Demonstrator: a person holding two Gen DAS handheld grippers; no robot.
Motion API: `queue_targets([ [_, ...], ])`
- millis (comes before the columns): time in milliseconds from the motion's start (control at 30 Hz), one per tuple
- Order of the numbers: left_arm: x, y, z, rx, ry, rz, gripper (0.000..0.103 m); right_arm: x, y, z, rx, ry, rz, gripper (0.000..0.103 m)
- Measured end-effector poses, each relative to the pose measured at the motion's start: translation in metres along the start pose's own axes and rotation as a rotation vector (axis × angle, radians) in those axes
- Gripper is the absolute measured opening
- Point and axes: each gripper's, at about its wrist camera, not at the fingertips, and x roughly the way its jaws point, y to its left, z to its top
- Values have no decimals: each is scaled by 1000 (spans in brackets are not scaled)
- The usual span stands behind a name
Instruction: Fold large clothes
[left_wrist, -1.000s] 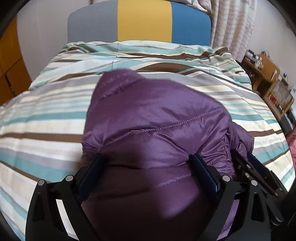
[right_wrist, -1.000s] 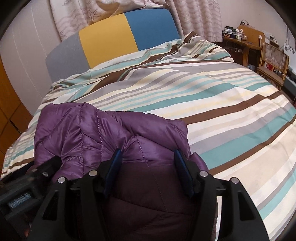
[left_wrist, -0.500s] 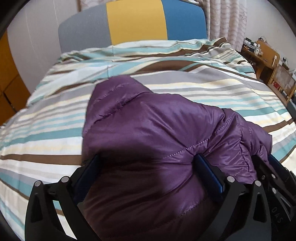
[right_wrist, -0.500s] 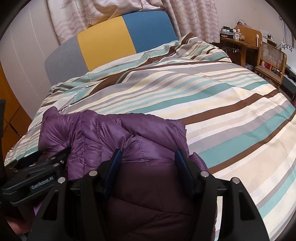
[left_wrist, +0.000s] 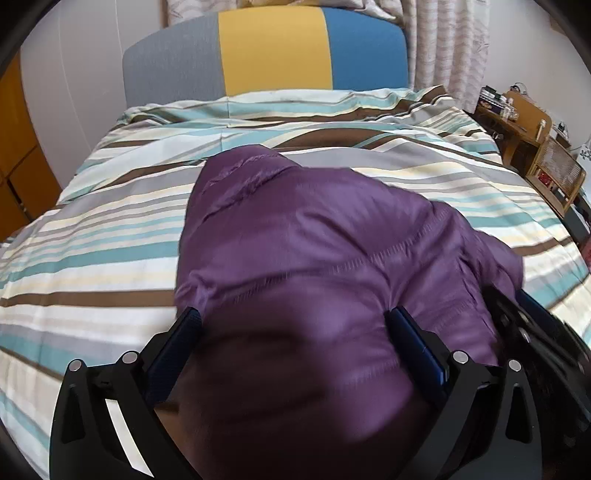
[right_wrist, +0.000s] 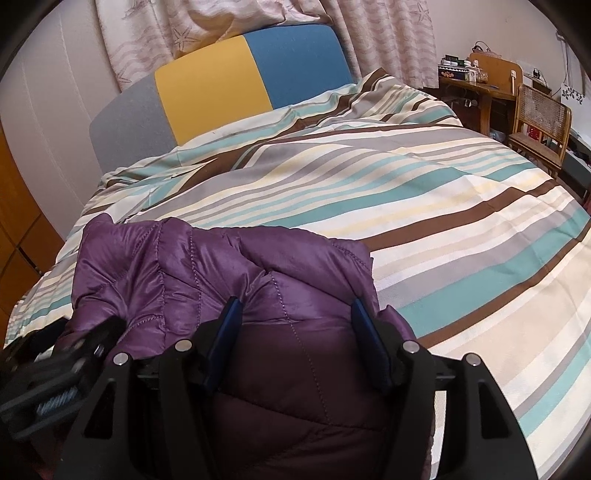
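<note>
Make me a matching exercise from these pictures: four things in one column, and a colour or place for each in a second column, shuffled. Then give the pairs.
Things
1. jacket
2. bedcover
3. headboard
4. chair

Descriptions
A. grey, yellow and blue panels
B. wooden, beside the bed on its right in the right wrist view
C. purple and quilted, lying on the bed
D. striped in teal, brown, cream and grey

Pairs: 1-C, 2-D, 3-A, 4-B
</note>
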Motion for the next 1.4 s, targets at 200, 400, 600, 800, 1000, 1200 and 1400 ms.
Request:
queue_targets([
  [200, -37, 11, -26, -29, -43, -75, 100, -23, 1, -3, -23, -20, 7, 80],
  [400, -67, 28, -47, -65, -56, -148, 100, -67, -1, -21, -79, -30, -33, 87],
  [600, -71, 39, -63, -105, -19, -196, 100, -94, -16, -38, -18, -2, -51, 87],
  [800, -64, 30, -71, -42, -4, -174, 100, -89, -21, -50, -38, 23, -87, 89],
  [1000, -56, 25, -74, 18, -7, -145, 100, -80, -26, -59, -32, 40, -94, 90],
  [1200, -55, 44, -77, -131, 44, -255, 100, -82, -26, -60, -30, 47, -90, 91],
  [1400, -59, 60, -83, -249, 115, -400, 100, -86, -29, -63, -16, 65, -62, 91],
])
